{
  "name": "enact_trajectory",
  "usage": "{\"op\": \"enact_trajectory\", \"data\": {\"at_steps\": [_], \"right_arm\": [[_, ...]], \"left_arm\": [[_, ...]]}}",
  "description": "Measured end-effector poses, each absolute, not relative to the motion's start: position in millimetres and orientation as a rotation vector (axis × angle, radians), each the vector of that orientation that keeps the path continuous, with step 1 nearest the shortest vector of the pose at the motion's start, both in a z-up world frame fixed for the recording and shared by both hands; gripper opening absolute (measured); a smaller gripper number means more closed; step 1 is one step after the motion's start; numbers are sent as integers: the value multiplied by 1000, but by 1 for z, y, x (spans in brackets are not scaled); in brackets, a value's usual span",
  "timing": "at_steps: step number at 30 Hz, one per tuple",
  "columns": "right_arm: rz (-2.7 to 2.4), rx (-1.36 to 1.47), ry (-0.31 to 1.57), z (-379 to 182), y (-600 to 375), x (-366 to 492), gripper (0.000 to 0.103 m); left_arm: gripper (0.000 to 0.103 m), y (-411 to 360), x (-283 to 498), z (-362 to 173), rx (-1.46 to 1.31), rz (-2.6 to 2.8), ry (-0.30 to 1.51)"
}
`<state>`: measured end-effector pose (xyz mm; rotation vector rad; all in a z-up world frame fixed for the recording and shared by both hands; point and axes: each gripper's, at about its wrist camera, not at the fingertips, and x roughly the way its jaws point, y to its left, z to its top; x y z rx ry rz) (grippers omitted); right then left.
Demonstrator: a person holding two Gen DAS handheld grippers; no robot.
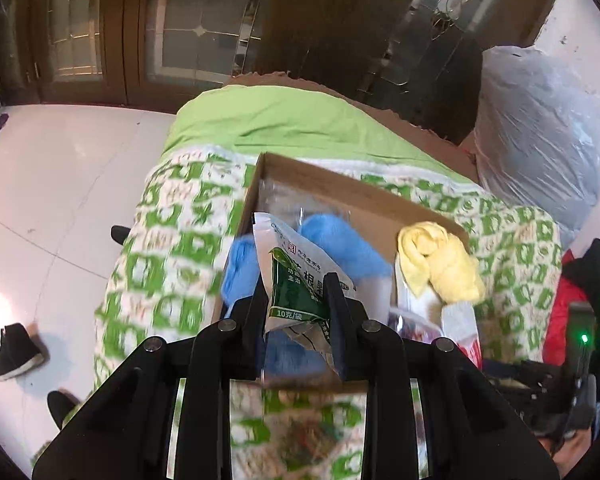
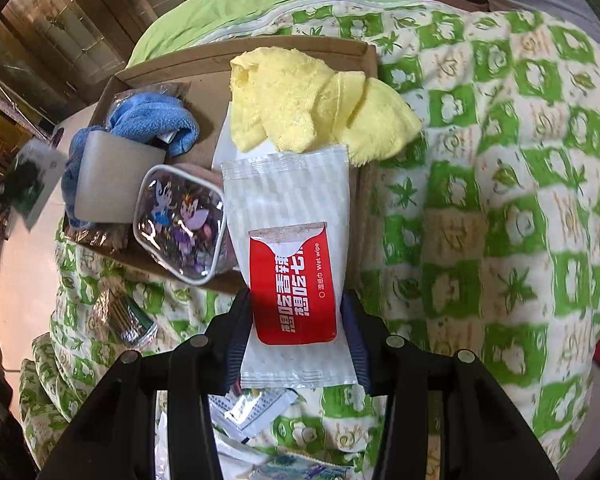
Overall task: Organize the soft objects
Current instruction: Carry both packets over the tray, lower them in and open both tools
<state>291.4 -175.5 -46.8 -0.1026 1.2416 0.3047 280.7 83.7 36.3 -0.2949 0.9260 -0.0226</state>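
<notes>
Your left gripper (image 1: 298,300) has its jaws clamped on a green-and-white sachet (image 1: 300,280), held upright over the near-left part of the cardboard box (image 1: 340,188). Your right gripper (image 2: 296,320) has its jaws closed on the sides of a white wet-wipe pack (image 2: 288,208) with a red label; the pack lies flat, its far end reaching over the box's near edge and touching the yellow towel (image 2: 300,108).

The box sits on a green-and-white patterned quilt (image 2: 500,160) on the bed, toward its left edge. Inside: a blue towel (image 2: 152,116) at the far-left side, the yellow towel at the right side and spilling over the box's right wall, a clear pouch (image 2: 180,224) with cartoon figures near the front, and a grey card (image 2: 116,176) beside it. Loose sachets (image 2: 256,408) lie on the quilt below your right gripper, and a striped packet (image 2: 124,316) lies on the quilt left of it. A black shoe (image 1: 16,352) is on the floor left of the bed.
</notes>
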Motion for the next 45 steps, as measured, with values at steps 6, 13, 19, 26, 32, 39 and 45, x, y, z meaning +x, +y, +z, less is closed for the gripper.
{"op": "enact_trajectory", "data": {"at_steps": [6, 13, 19, 26, 32, 39, 45], "right_arm": [[311, -116, 1250, -46, -165, 309, 45], [324, -112, 1243, -50, -155, 326, 45], [331, -106, 1234, -55, -149, 344, 45], [332, -83, 1222, -57, -139, 361, 45], [341, -36, 1203, -60, -141, 365, 47], [340, 22, 1155, -44, -153, 350, 58], [355, 132, 1141, -32, -170, 317, 62]], "left_arm": [[24, 82, 315, 31, -328, -20, 934], [24, 67, 344, 19, -363, -31, 946], [24, 55, 362, 5, -366, -24, 965], [43, 53, 367, -7, -386, -27, 966], [78, 62, 360, 9, -411, -24, 917], [78, 73, 311, 23, -400, -56, 903], [78, 82, 229, 5, -431, -73, 925]]}}
